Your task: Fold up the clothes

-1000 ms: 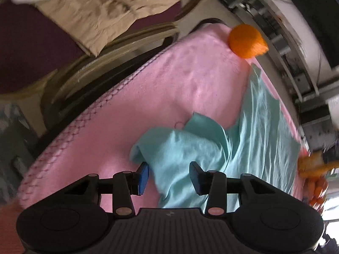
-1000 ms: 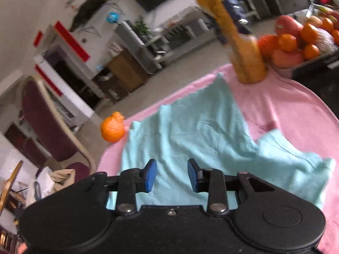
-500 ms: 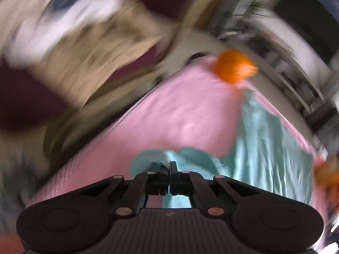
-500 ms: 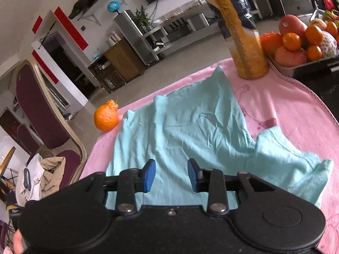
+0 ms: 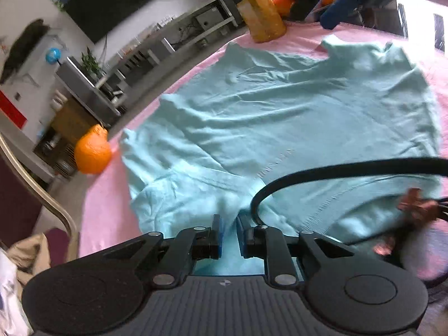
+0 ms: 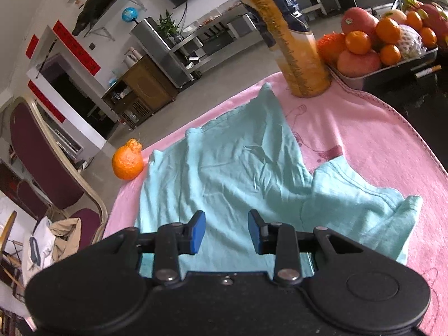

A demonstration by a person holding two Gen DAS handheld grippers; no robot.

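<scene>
Left tongs (image 5: pixel 229 224) opening narrowly over teal shirt (image 5: pixel 280 117), fabric between the pads; right tongs (image 6: pixel 226 231) hovering apart above shirt on pink-covered counter (image 6: pixel 364 140).

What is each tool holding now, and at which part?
Nothing firmly. The left tool has its jaws opening, with a fold of the teal shirt between them; the right tool is open, empty.

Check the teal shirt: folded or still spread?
Mostly spread: the teal shirt lies open on the pink cloth, with only one sleeve bunched up.
</scene>
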